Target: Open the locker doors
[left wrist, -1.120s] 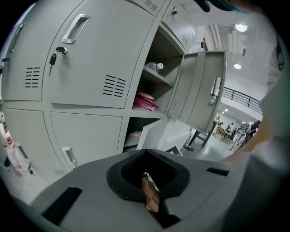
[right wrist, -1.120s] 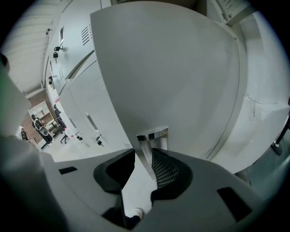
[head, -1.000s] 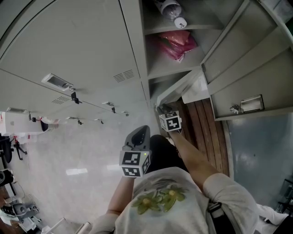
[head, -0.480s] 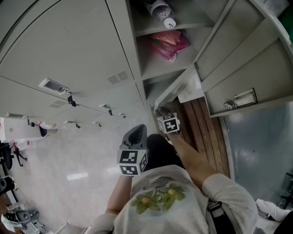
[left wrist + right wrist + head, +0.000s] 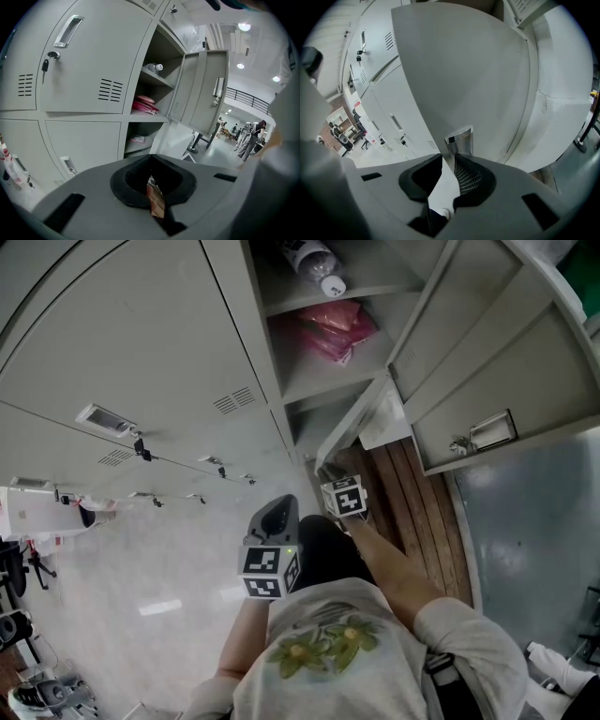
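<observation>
The grey lockers fill the head view. One upper door (image 5: 487, 362) stands wide open on a compartment with a pink bag (image 5: 337, 329) and a bottle (image 5: 314, 261). Below it a lower door (image 5: 361, 423) is ajar. My right gripper (image 5: 325, 472) is at that door's free edge. In the right gripper view the door's edge (image 5: 473, 70) runs between the jaws beside a chrome handle (image 5: 460, 140); the jaws are closing and the pads (image 5: 465, 176) touch it. My left gripper (image 5: 278, 512) hangs near my body, shut and empty (image 5: 154, 187).
Closed locker doors (image 5: 141, 352) with recessed handles (image 5: 103, 415) and a key (image 5: 45, 65) lie to the left. A wooden floor strip (image 5: 412, 502) runs under the open doors. The open upper door's handle (image 5: 487, 432) sticks out at the right. People stand far off (image 5: 248, 138).
The lockers have drifted left and up in the head view. The right gripper stays at the lower door's edge, and the left gripper has barely moved.
</observation>
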Available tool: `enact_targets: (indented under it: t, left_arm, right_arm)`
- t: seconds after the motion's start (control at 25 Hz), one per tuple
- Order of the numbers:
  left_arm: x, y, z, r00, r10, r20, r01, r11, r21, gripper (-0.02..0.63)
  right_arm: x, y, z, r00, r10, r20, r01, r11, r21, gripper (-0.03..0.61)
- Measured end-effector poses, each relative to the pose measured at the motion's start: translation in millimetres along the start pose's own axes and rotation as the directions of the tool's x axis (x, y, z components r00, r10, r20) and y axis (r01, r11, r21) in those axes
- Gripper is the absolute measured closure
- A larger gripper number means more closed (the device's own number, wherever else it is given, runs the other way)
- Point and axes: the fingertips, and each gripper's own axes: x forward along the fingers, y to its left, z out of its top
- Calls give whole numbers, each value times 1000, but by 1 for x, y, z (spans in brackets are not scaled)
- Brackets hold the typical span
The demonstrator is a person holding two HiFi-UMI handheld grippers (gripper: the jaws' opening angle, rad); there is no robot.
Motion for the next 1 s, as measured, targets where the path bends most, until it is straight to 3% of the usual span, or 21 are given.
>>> enact_targets:
  t: [1.0]
  left_arm:
    - [9, -41, -12, 996, -83, -33, 84, 995, 49, 584]
  right_arm:
    - [-42, -16, -31, 1000, -18, 2, 18, 998, 61, 525]
